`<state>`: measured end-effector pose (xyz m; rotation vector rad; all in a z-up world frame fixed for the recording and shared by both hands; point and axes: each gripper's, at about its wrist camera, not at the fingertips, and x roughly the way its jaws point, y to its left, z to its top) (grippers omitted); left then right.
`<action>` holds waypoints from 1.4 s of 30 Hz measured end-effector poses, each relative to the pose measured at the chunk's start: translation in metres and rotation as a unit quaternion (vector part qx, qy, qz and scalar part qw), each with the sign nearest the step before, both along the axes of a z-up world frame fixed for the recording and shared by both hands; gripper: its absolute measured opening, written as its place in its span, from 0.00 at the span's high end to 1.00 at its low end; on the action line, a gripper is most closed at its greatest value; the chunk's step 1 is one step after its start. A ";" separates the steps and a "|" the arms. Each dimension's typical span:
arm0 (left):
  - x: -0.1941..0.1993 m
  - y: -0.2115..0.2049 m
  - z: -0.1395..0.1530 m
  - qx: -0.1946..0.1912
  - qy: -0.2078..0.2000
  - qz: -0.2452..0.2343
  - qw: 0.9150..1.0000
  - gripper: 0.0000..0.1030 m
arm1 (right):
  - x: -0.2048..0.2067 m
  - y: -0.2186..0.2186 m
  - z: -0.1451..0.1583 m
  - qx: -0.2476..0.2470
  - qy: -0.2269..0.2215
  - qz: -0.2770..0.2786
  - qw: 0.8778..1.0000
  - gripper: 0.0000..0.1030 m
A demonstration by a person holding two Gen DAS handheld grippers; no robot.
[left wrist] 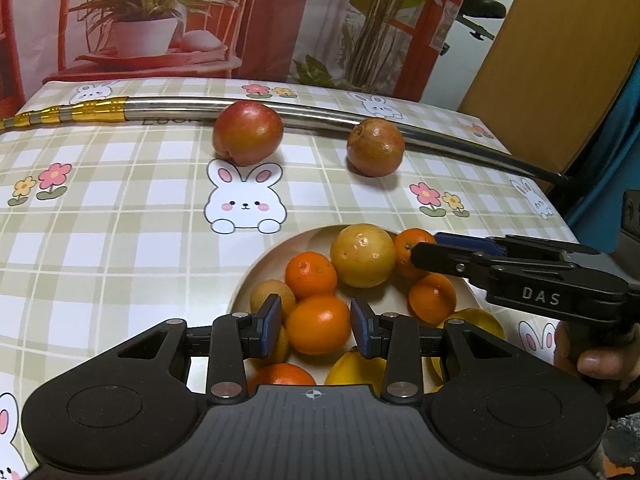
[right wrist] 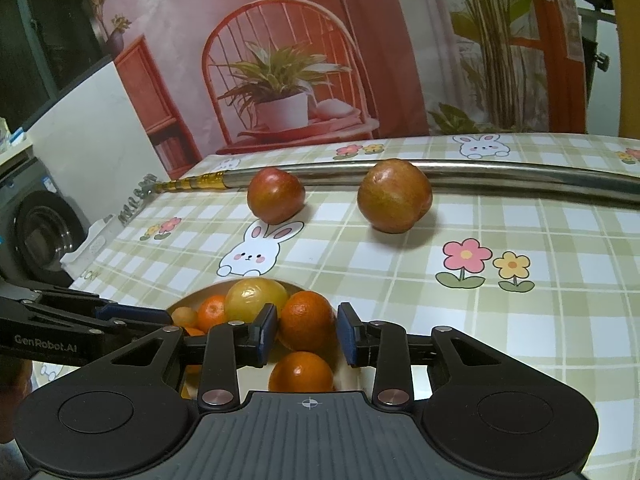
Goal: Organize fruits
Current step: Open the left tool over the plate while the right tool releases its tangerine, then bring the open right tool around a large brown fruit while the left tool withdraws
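Observation:
A pale plate (left wrist: pixel 256 268) (right wrist: pixel 180 300) at the near edge of the table holds several oranges, a yellow-green fruit (left wrist: pixel 362 256) (right wrist: pixel 256 296) and lemons (left wrist: pixel 354 368). My left gripper (left wrist: pixel 317 325) is open over the plate, its blue pads (left wrist: pixel 273 320) standing on either side of an orange (left wrist: pixel 318 324) with almost no gap. My right gripper (right wrist: pixel 307 330) (left wrist: pixel 424 254) comes in from the right, open, with its fingers straddling another orange (right wrist: pixel 306 320) (left wrist: pixel 406 250) at the plate's far right. Two red apples (left wrist: pixel 247 133) (left wrist: pixel 375 146) lie on the cloth beyond the plate.
A long steel tube (left wrist: pixel 304 114) (right wrist: pixel 500 176) with a gold end lies across the far side of the rabbit-print tablecloth (left wrist: pixel 120 240), just behind the apples. A printed backdrop hangs behind the table. A hand (left wrist: pixel 600 360) holds the right gripper. A washing machine (right wrist: pixel 36 232) stands at the left.

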<state>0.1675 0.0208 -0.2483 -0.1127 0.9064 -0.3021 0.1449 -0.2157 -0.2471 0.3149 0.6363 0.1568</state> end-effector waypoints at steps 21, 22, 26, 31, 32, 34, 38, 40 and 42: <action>0.004 0.053 0.045 0.016 -0.078 0.115 0.990 0.33 | 0.017 -0.041 0.040 -0.066 -0.041 -0.056 0.995 0.49; 0.005 0.056 0.046 0.017 -0.081 0.123 0.989 0.30 | 0.022 -0.042 0.042 -0.074 -0.046 -0.057 0.995 0.48; 0.006 0.065 0.052 0.016 -0.087 0.146 0.985 0.16 | 0.044 -0.044 0.042 -0.094 -0.055 -0.048 0.993 0.33; 0.003 0.069 0.051 0.015 -0.093 0.164 0.982 0.11 | 0.082 -0.043 0.032 -0.097 -0.043 -0.035 0.994 0.17; 0.003 0.070 0.050 0.018 -0.093 0.167 0.981 0.10 | 0.088 -0.043 0.030 -0.093 -0.038 -0.033 0.994 0.14; 0.003 0.071 0.048 0.021 -0.093 0.166 0.981 0.10 | 0.102 -0.043 0.023 -0.087 -0.026 -0.032 0.995 0.14; 0.004 0.072 0.044 0.030 -0.093 0.169 0.981 0.10 | 0.124 -0.042 0.015 -0.076 -0.010 -0.040 0.996 0.14; 0.004 0.073 0.043 0.030 -0.093 0.171 0.980 0.10 | 0.133 -0.042 0.011 -0.073 -0.004 -0.043 0.996 0.14; 0.004 0.073 0.042 0.026 -0.092 0.172 0.981 0.10 | 0.140 -0.041 0.008 -0.082 0.003 -0.046 0.996 0.14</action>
